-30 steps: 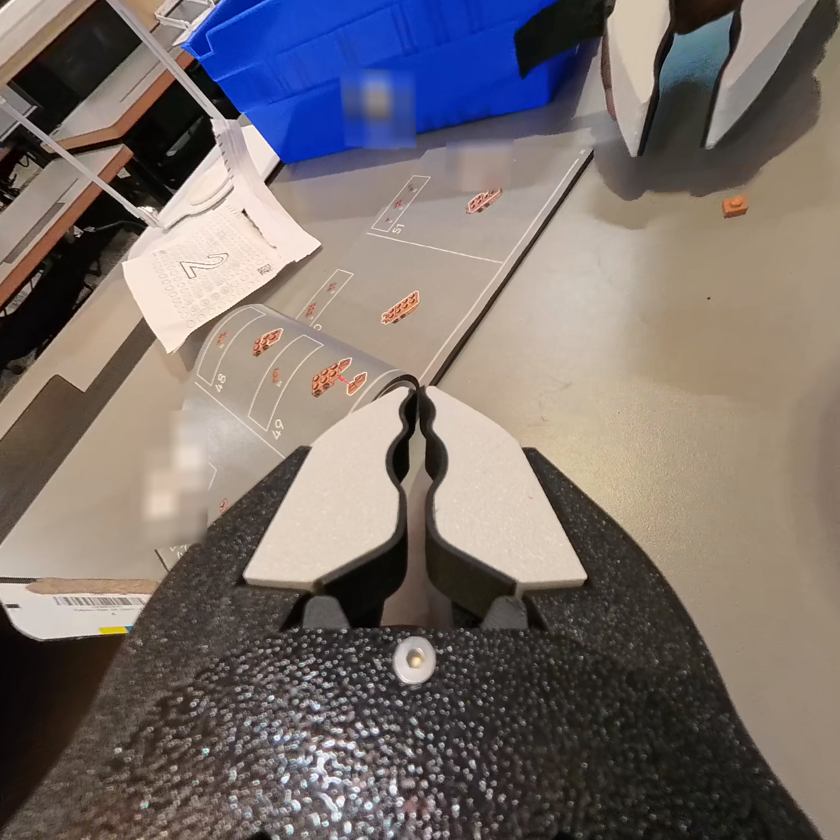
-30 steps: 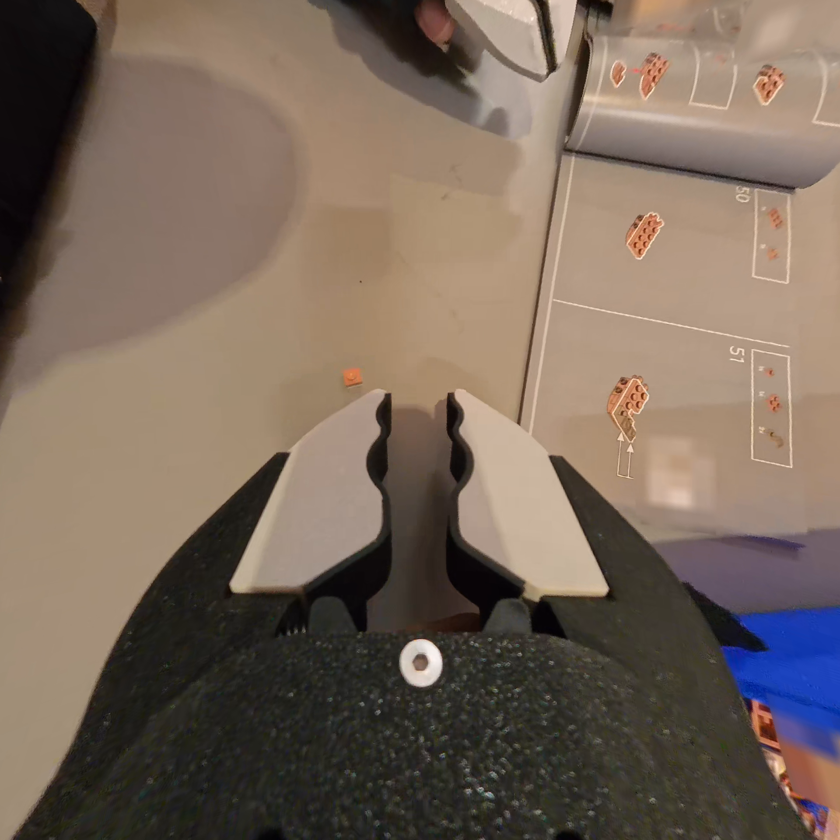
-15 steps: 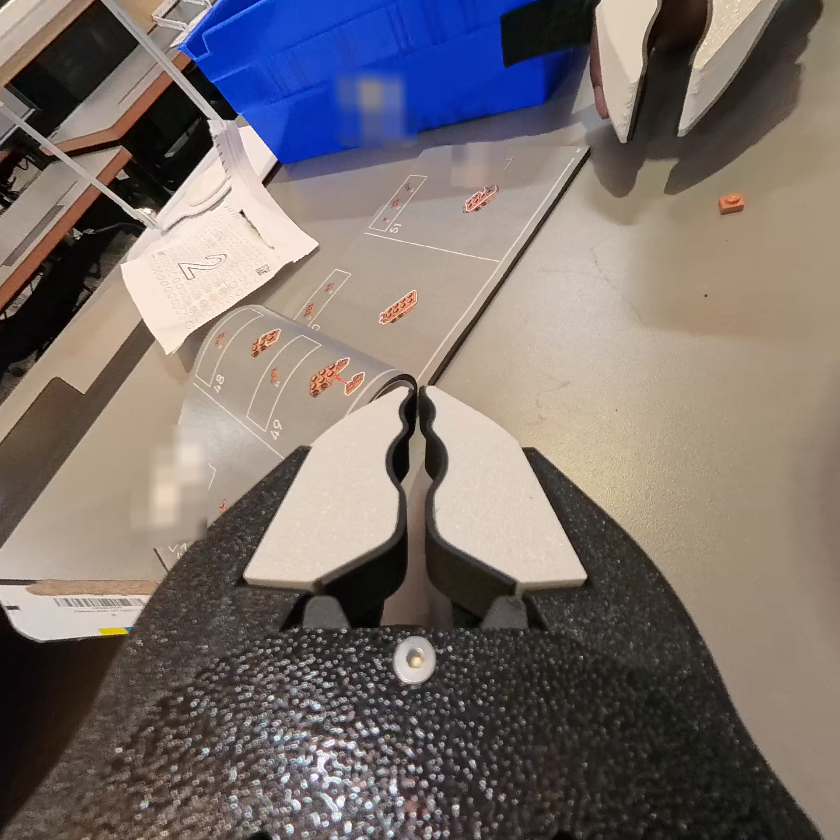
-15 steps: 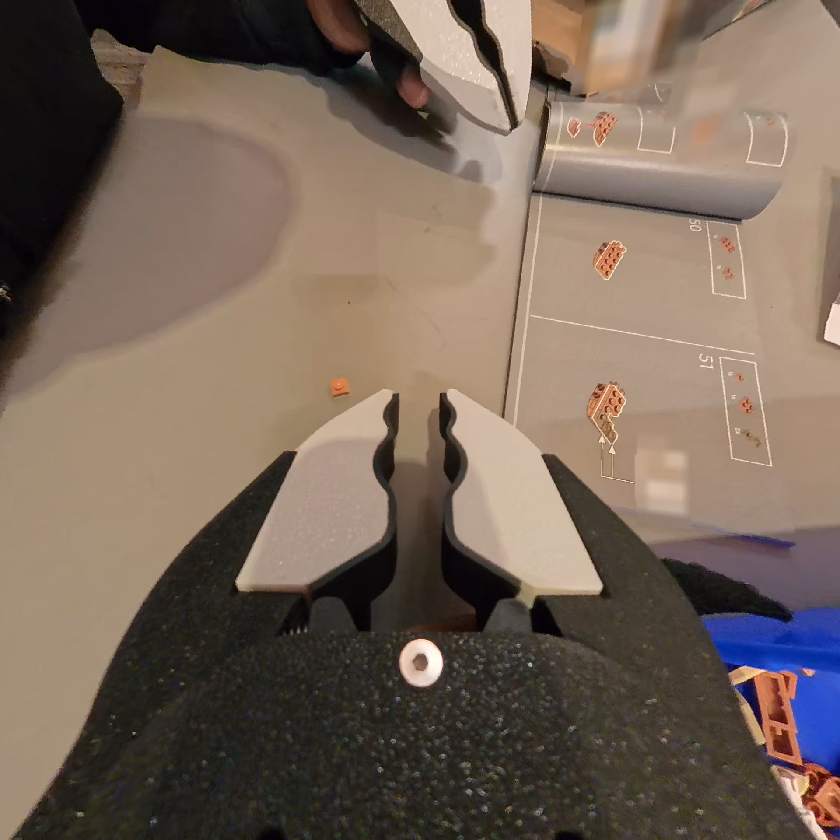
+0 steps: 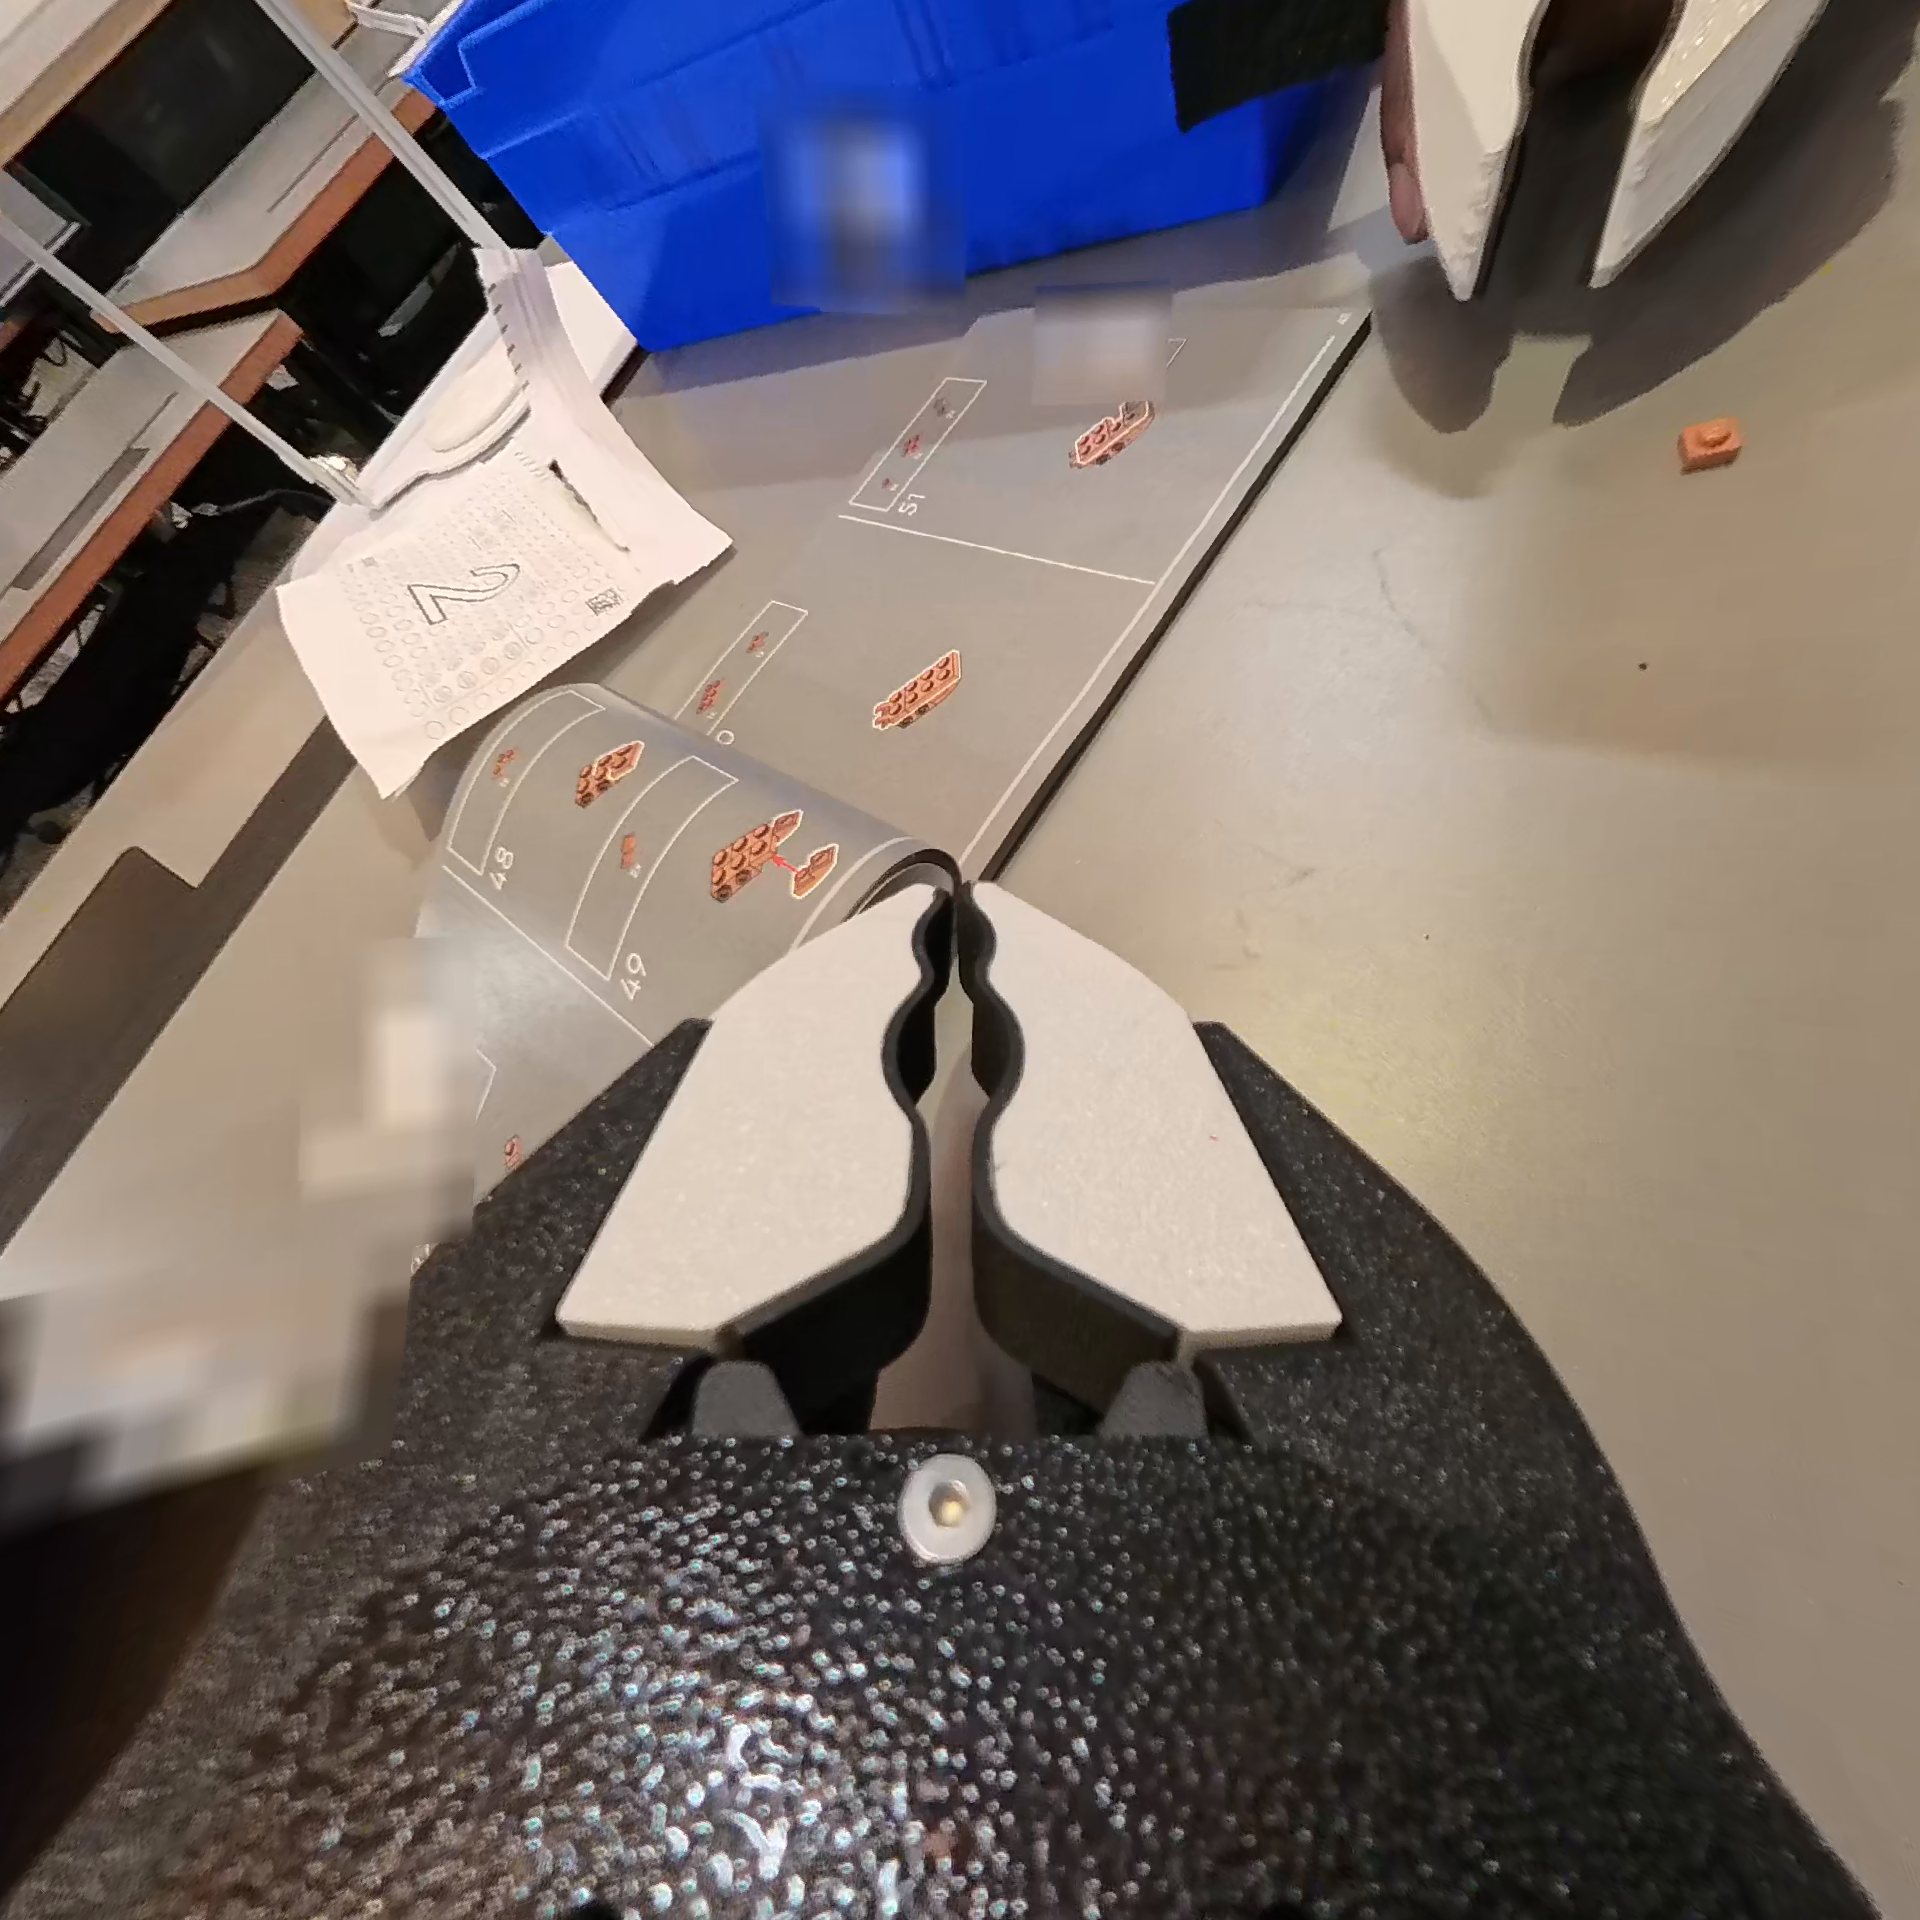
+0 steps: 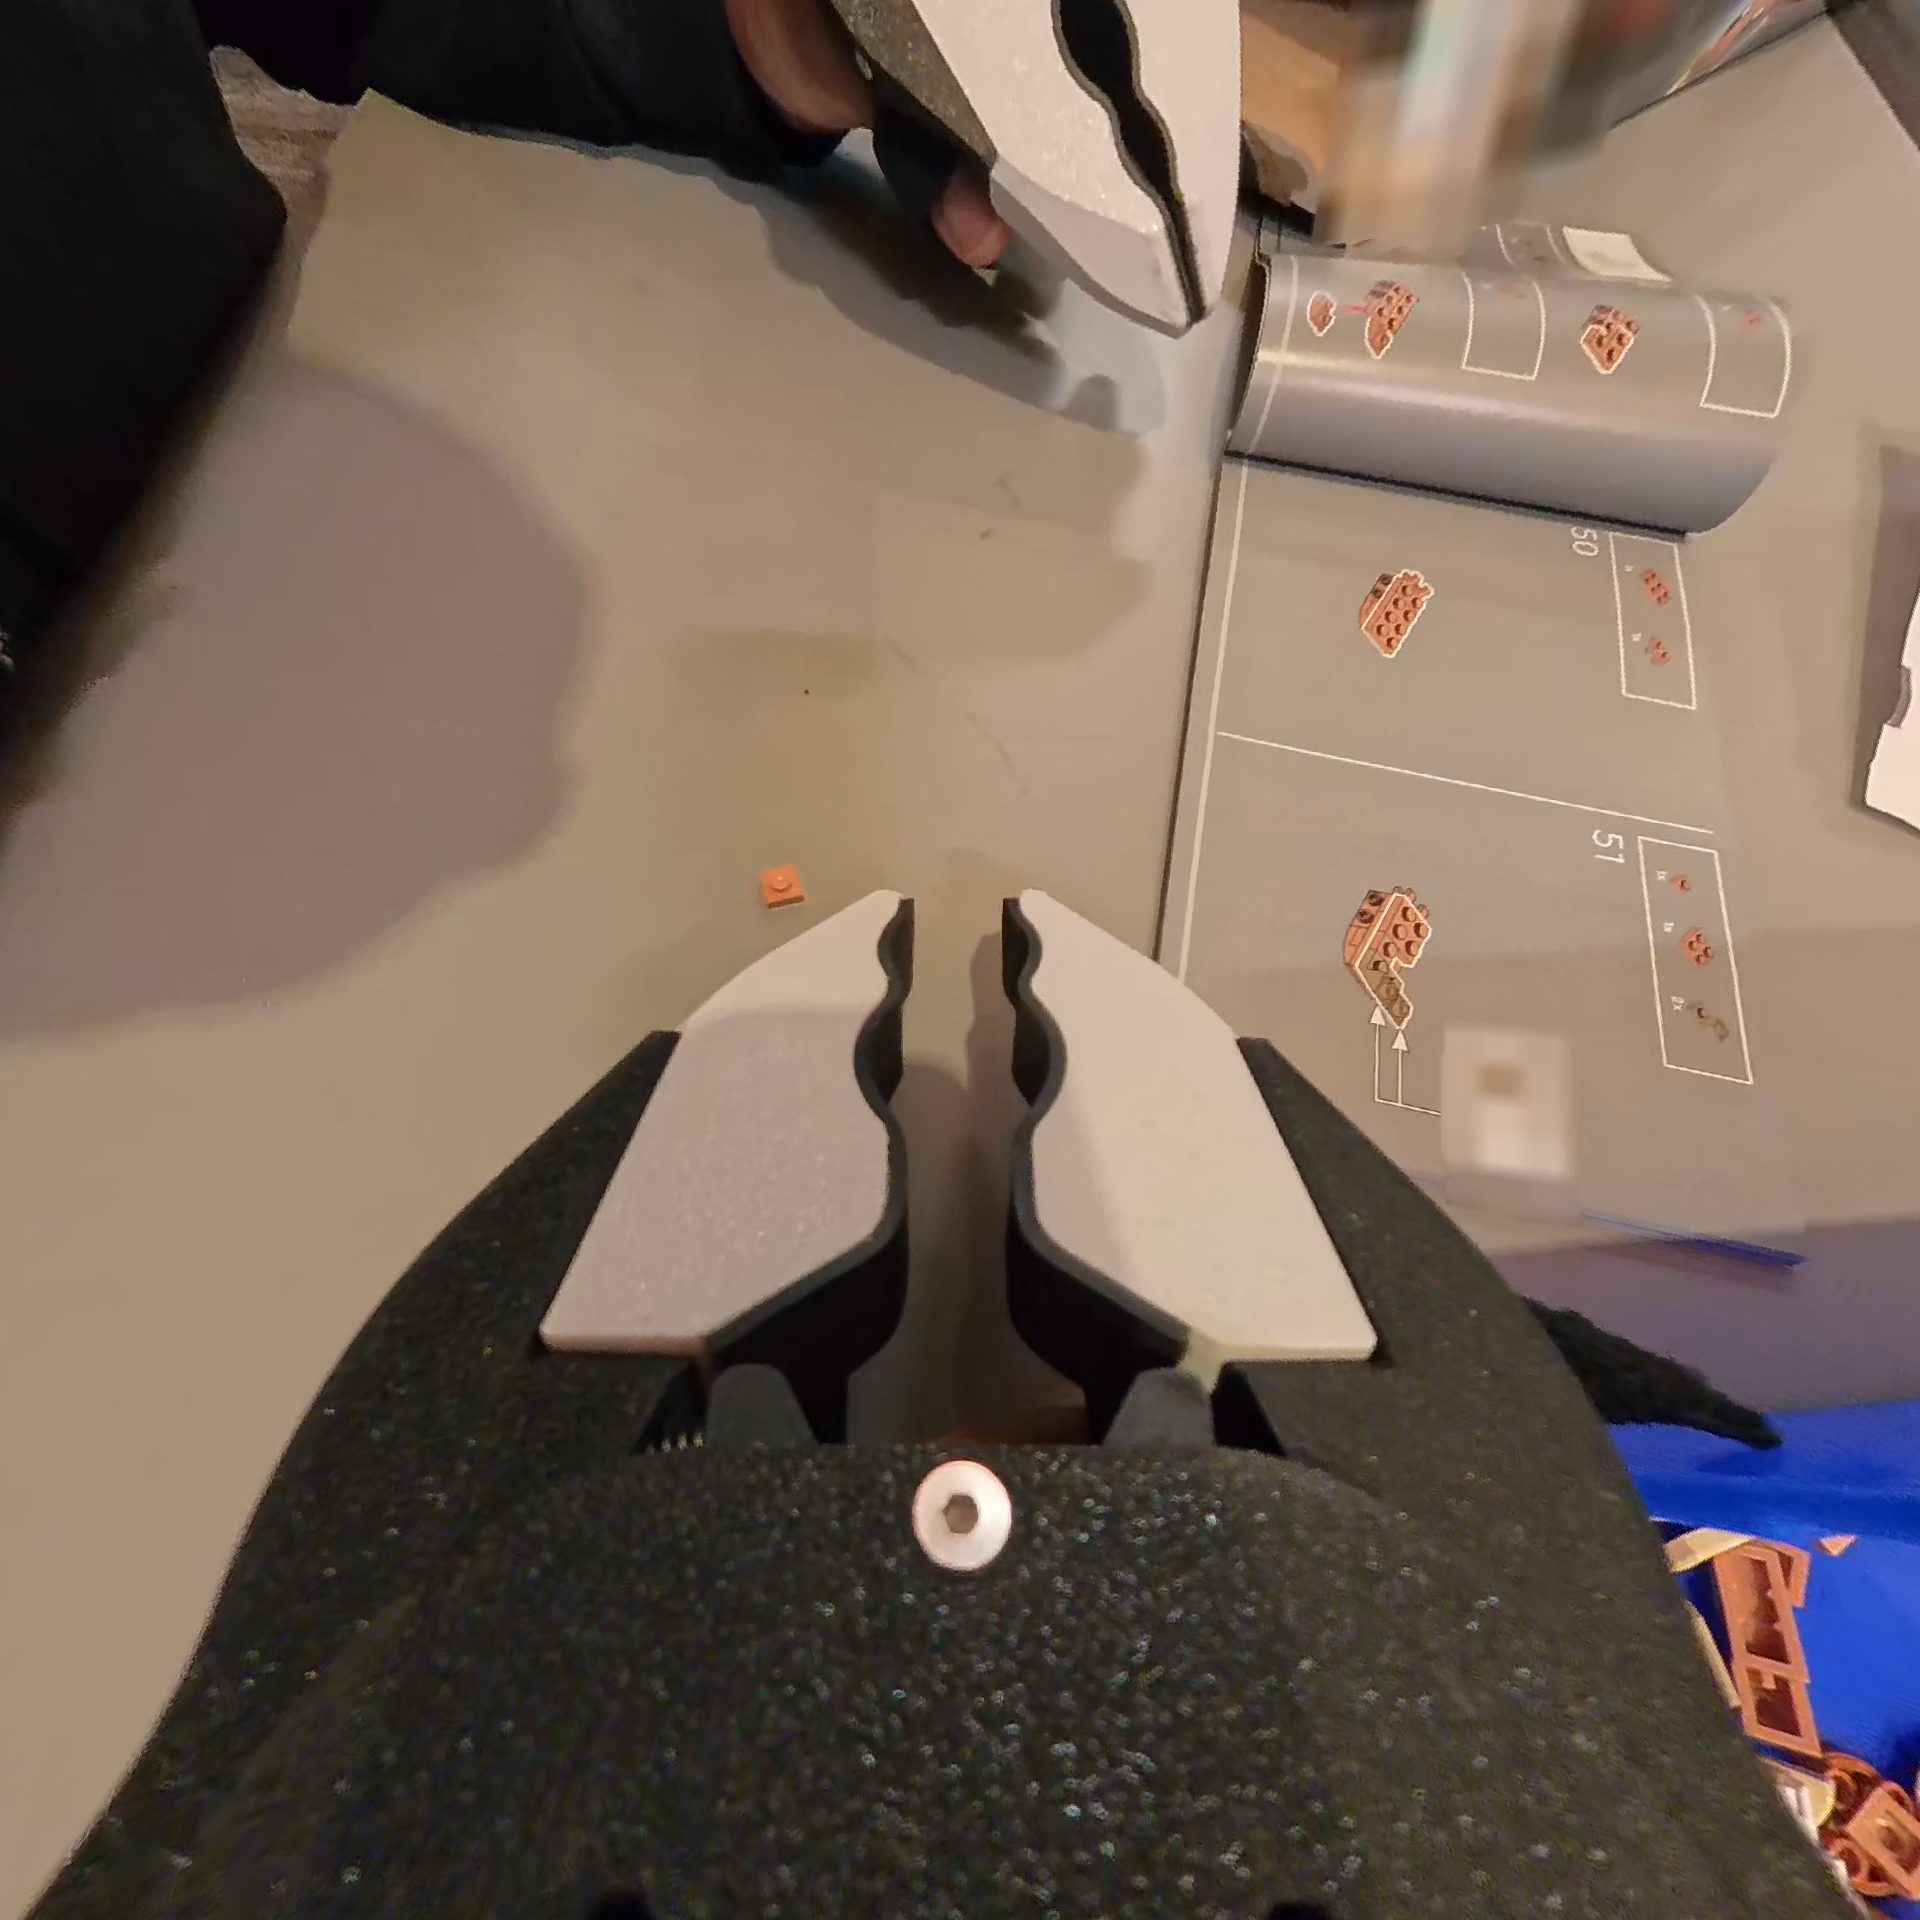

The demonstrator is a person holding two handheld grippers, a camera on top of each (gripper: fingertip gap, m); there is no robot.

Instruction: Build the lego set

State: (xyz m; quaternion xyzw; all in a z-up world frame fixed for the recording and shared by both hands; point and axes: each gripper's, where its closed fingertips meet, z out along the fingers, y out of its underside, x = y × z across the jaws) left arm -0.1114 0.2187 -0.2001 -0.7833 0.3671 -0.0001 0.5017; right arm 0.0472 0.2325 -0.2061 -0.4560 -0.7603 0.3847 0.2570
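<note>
One small orange brick [image 6: 780, 889] lies flat on the grey table [image 6: 520, 1039], just left of the right gripper [image 6: 957, 912], whose fingers stand slightly apart with nothing between them. Far nearer it than the left gripper [image 5: 958, 891], which is pinched shut on the curled page edge of the instruction booklet [image 5: 727, 810].

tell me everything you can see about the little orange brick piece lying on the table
The little orange brick piece is a tiny flat square plate with a single round stud on top, in what looks like plastic. It lies flat, stud up, alone on the bare grey table, apart from the open instruction booklet. It sits just left of the right gripper, beside its left fingertip and outside the open jaws, not touched by it. The left wrist view shows it too, with nothing on or against it.
</note>
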